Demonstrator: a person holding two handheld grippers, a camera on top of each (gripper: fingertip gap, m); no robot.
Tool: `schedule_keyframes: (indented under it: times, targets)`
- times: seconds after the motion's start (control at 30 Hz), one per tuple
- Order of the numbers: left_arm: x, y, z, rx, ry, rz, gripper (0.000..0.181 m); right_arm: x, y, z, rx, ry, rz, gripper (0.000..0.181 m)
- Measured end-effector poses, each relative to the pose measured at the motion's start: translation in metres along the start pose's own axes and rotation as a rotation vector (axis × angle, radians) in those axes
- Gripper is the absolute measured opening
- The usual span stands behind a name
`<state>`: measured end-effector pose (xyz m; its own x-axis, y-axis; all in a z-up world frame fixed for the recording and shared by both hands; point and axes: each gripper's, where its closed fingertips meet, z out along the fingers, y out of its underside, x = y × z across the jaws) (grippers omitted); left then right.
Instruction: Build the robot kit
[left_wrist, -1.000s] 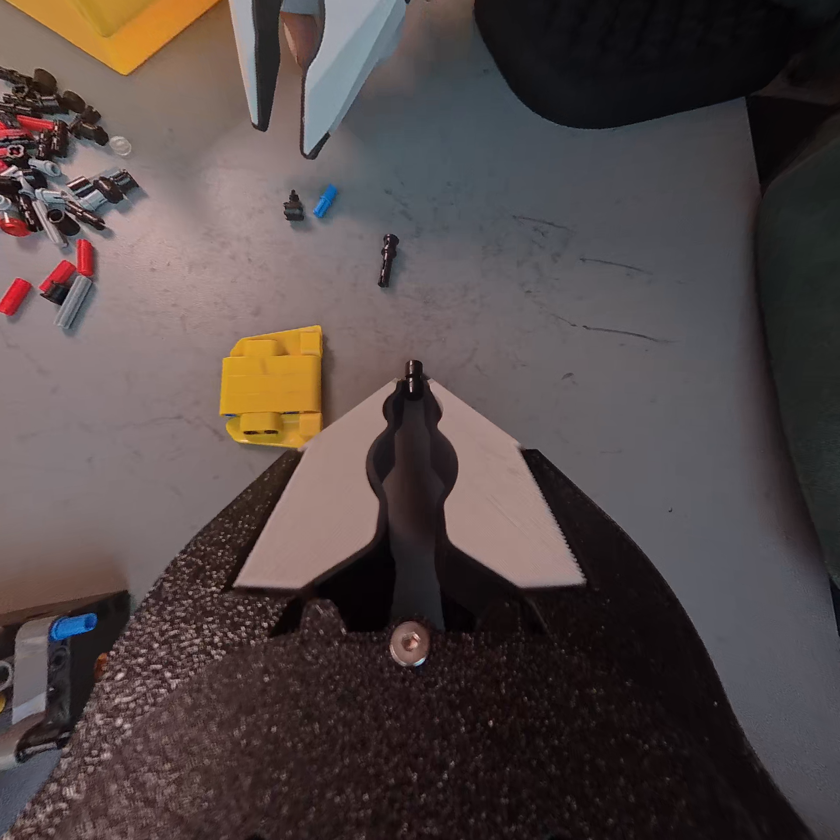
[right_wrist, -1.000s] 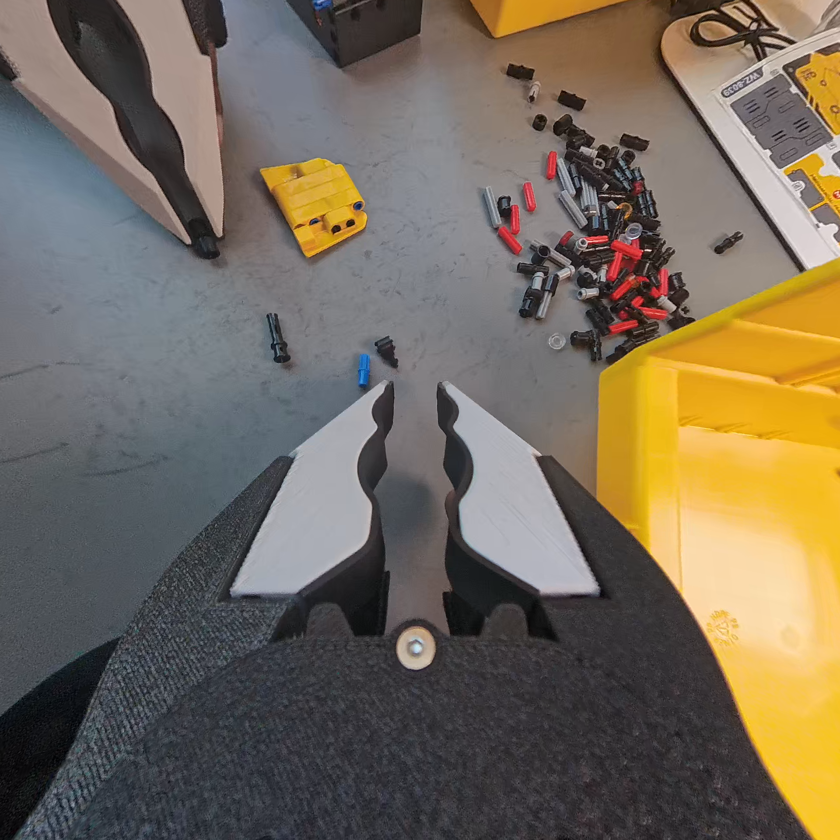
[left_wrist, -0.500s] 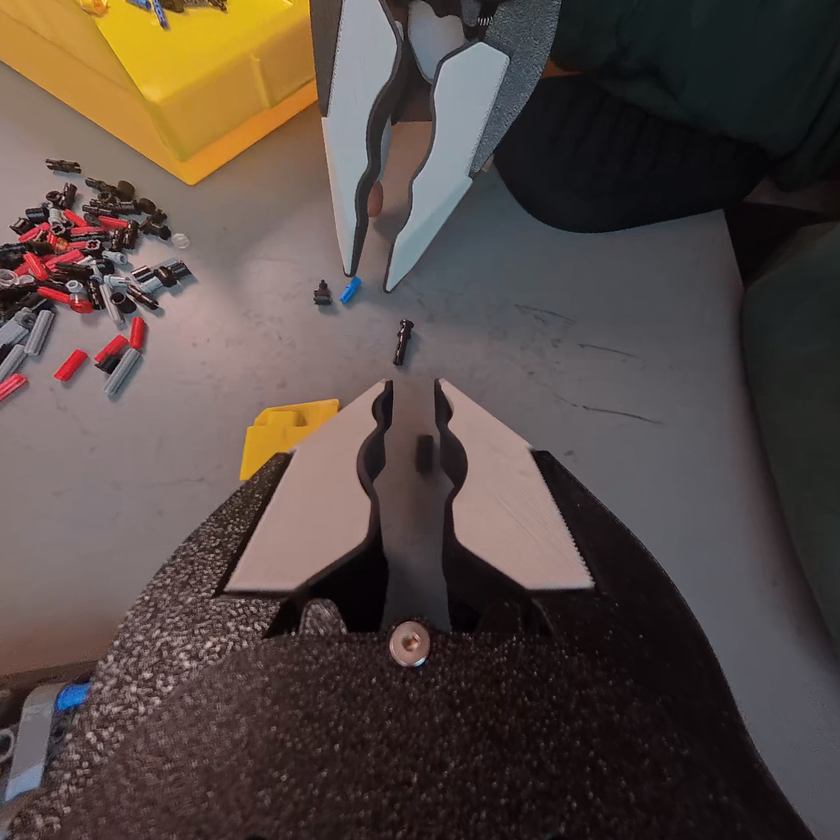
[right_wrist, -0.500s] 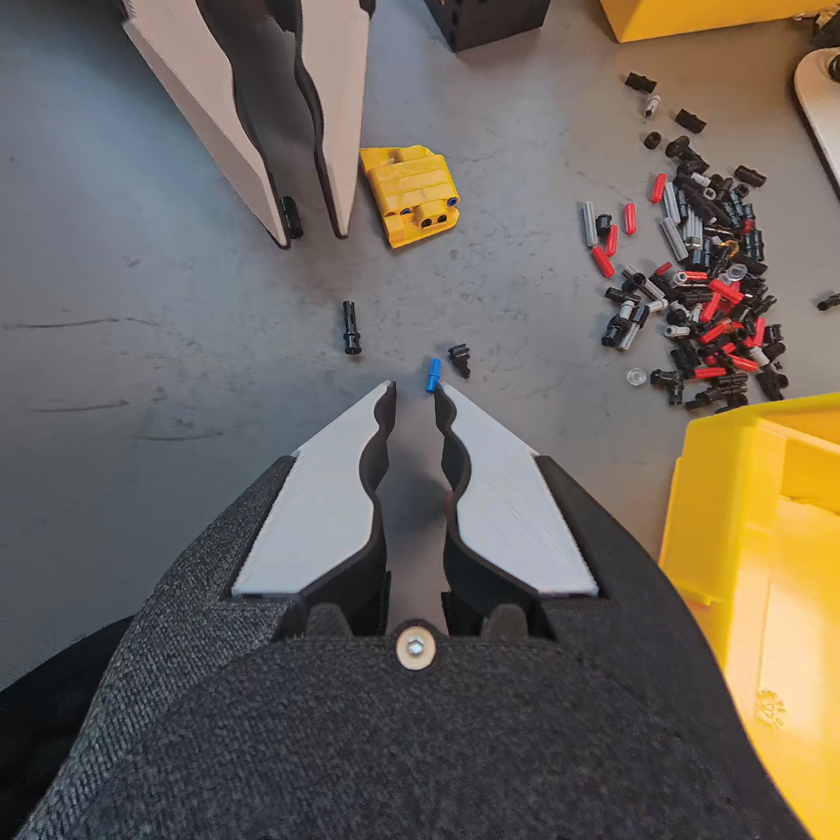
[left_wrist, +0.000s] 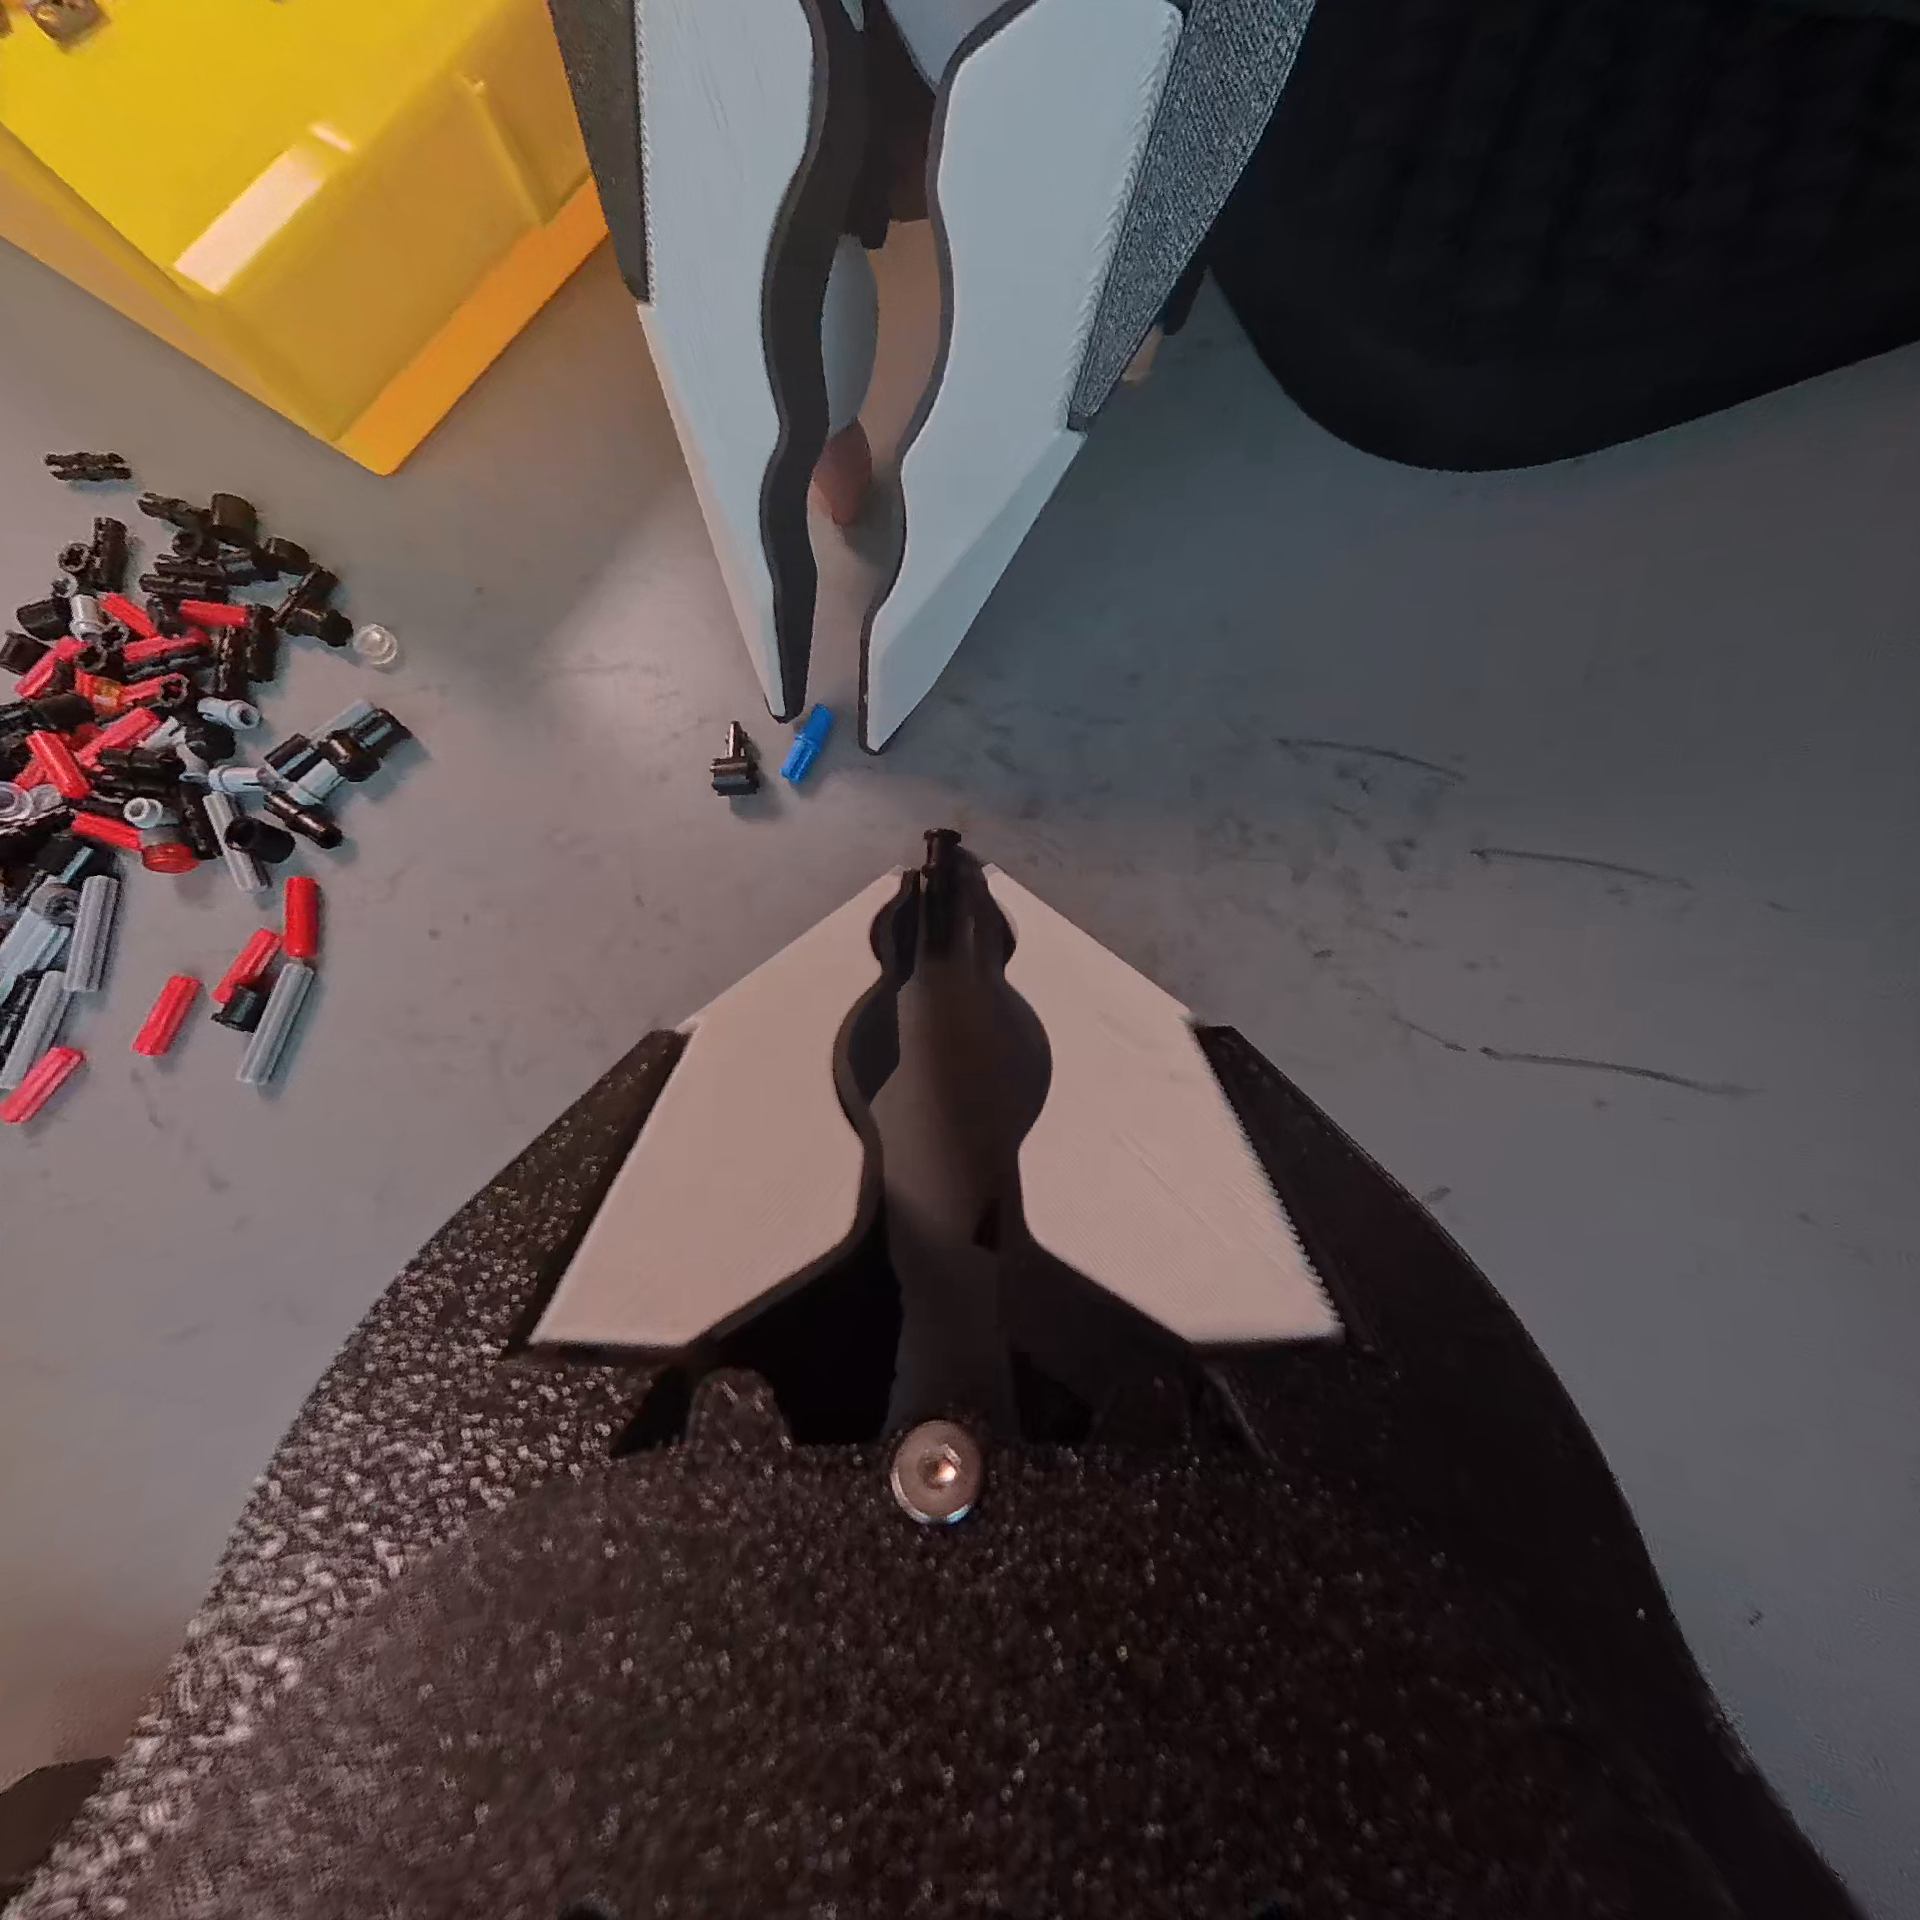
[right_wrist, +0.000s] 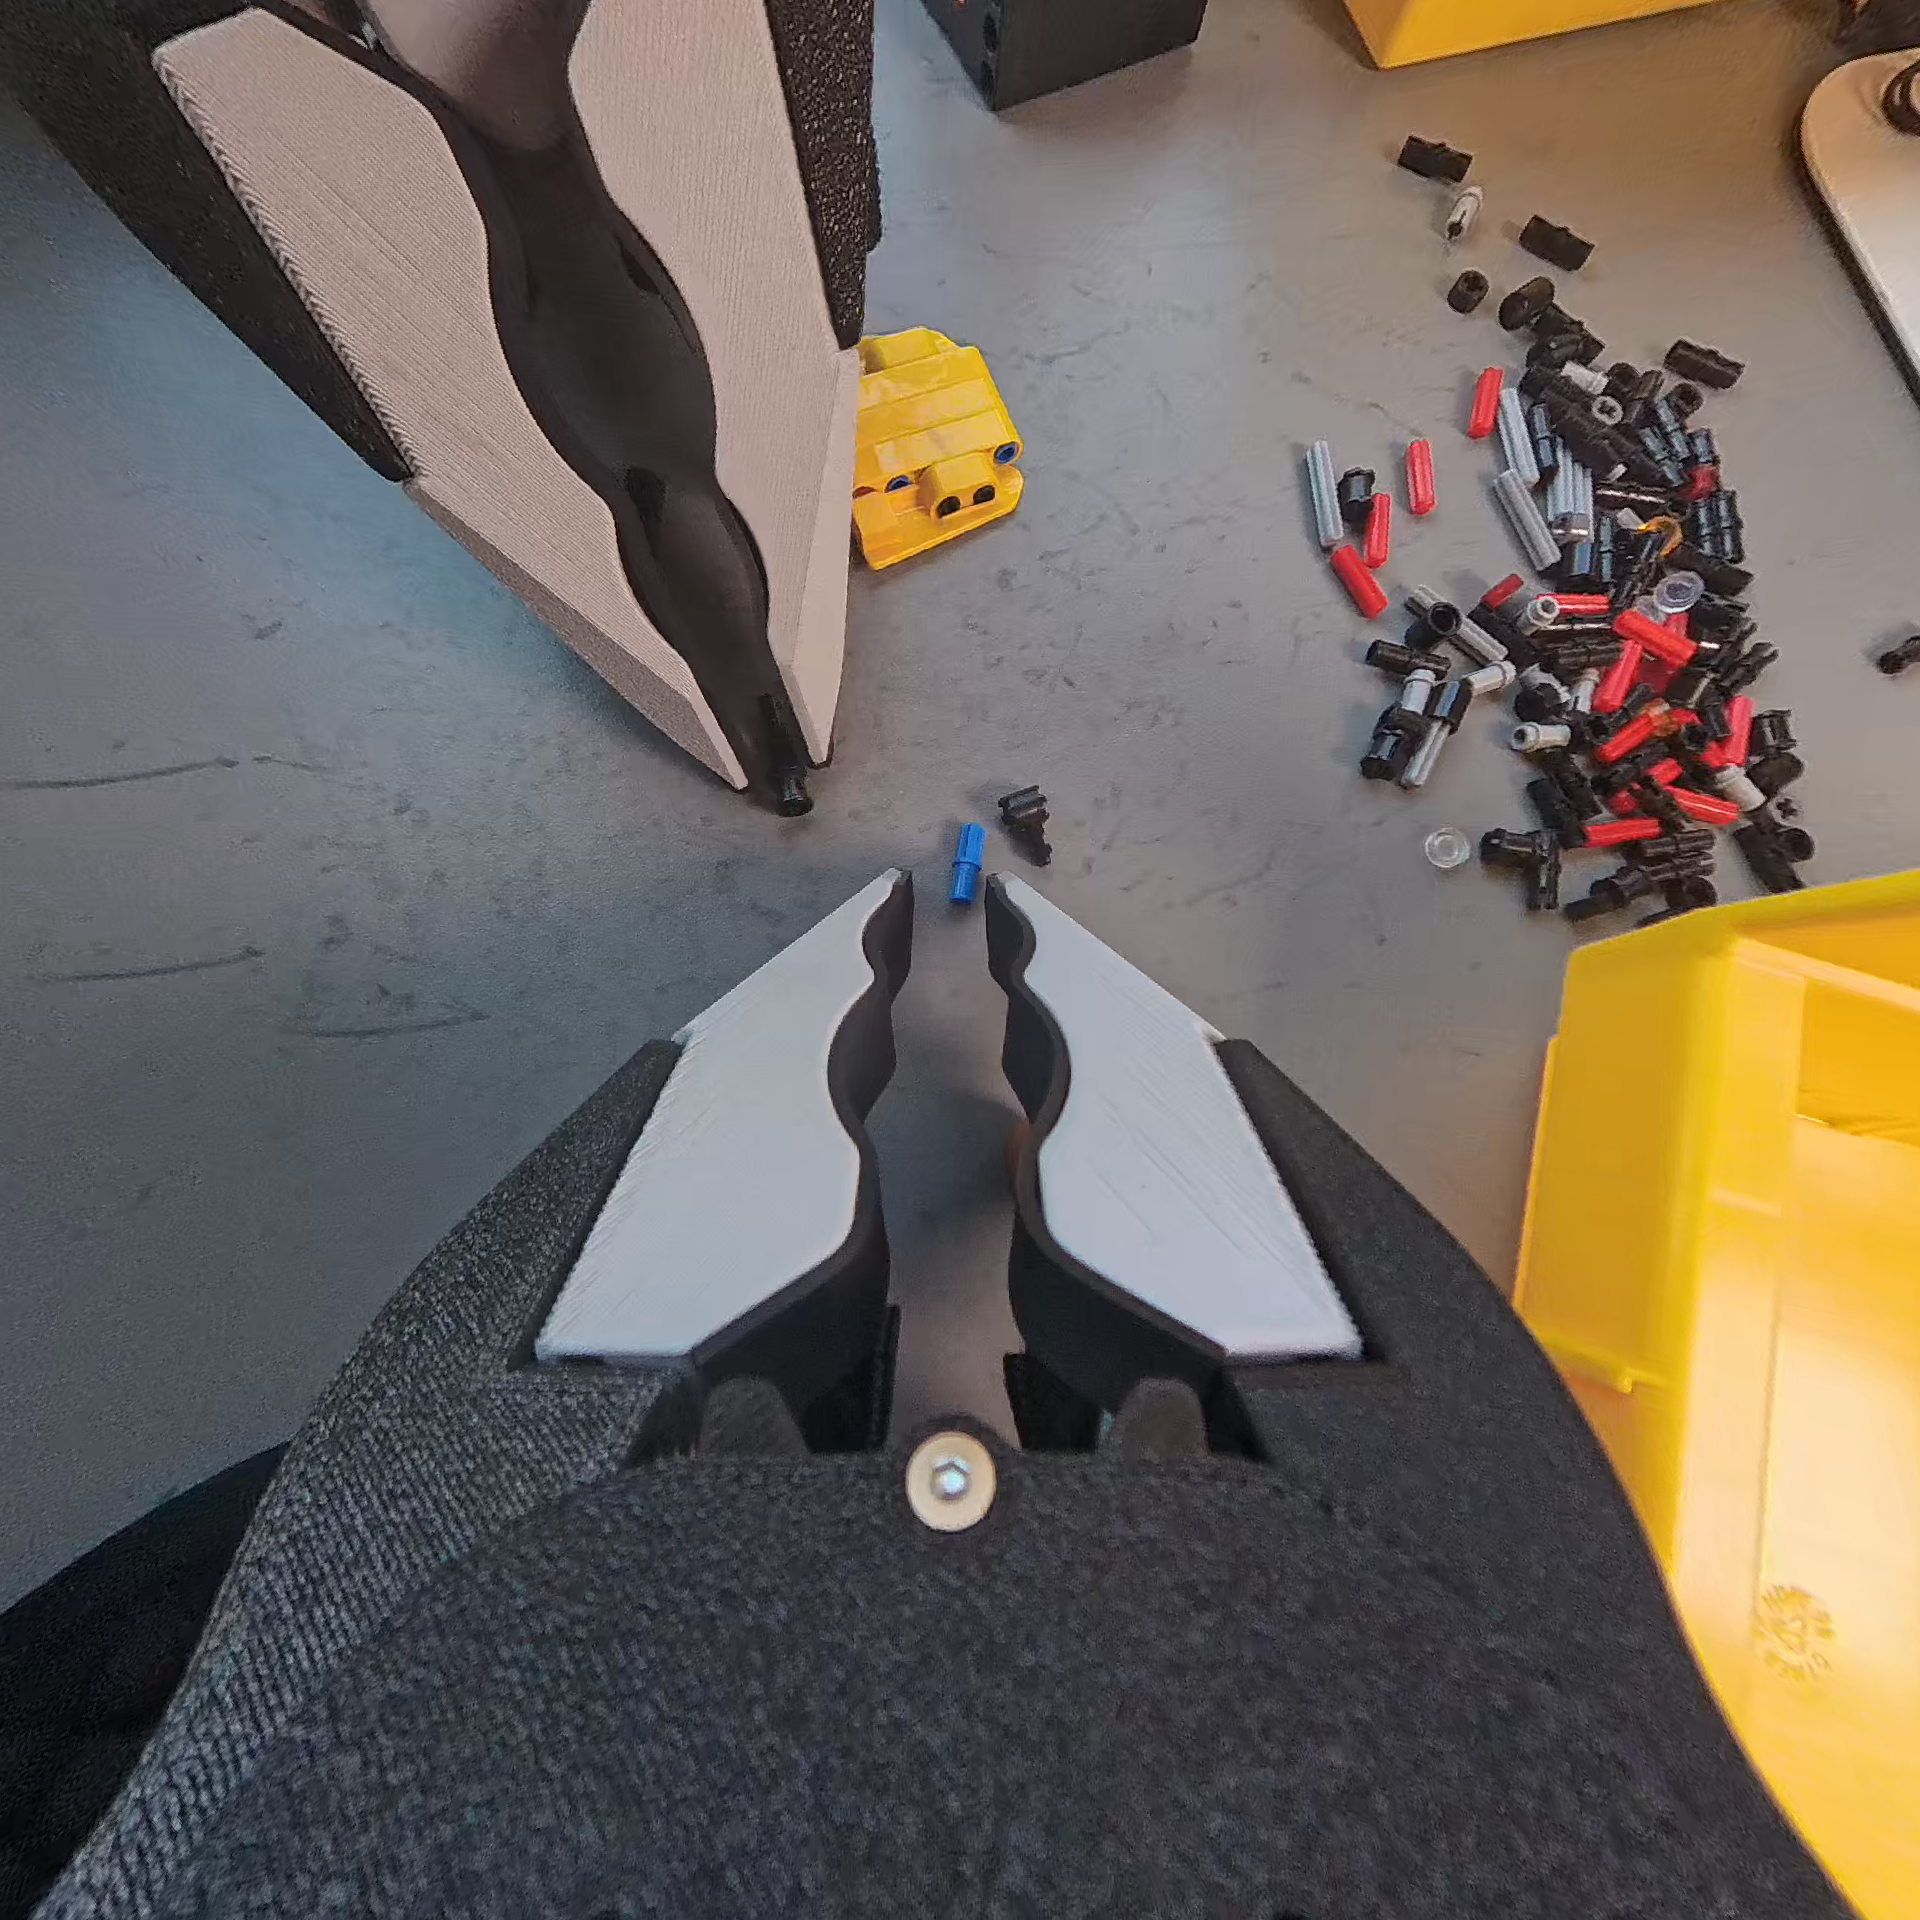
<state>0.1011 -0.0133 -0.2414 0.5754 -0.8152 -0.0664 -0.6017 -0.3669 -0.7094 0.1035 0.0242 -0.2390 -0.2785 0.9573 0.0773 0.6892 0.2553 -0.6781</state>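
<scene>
The left claw is pinched on a black pin by its shank only, tip poking out, so a tilt could let it slip onto the grey surface. The right claw is slightly spread, tips low, straddling a blue pin; closing off-centre could flick it toward the black connector just beside it. Farther off lies the loose pile of pins.

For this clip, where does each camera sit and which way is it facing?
Left wrist view: on the left gripper, facing along its shut fingers, which pinch a black pin, toward the right gripper; a fingertip shows behind it.
Right wrist view: on the right gripper, looking down its open fingers at the grey table; the left gripper faces it.
Shared: blue pin, both grippers, parts pile.
</scene>
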Motion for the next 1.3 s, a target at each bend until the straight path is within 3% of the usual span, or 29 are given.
schedule_keyframes:
  times: [0.43, 0.63, 0.9, 1.3]
  targets:
    - [0.001, 0.006, -0.006, -0.015, 0.006, 0.014, 0.004, 0.002, 0.001, 0.000, -0.005, 0.009, 0.010, 0.004]
    - [-0.005, 0.008, -0.024, 0.034, 0.006, -0.038, 0.004, 0.002, -0.002, 0.001, 0.005, 0.031, -0.038, 0.003]
    - [-0.010, 0.020, -0.044, 0.055, -0.002, -0.073, 0.004, -0.031, -0.038, -0.004, 0.192, -0.094, -0.122, 0.003]
    - [0.002, 0.020, -0.044, 0.087, 0.070, -0.046, 0.004, -0.049, -0.051, 0.005, 0.215, -0.119, -0.183, 0.003]
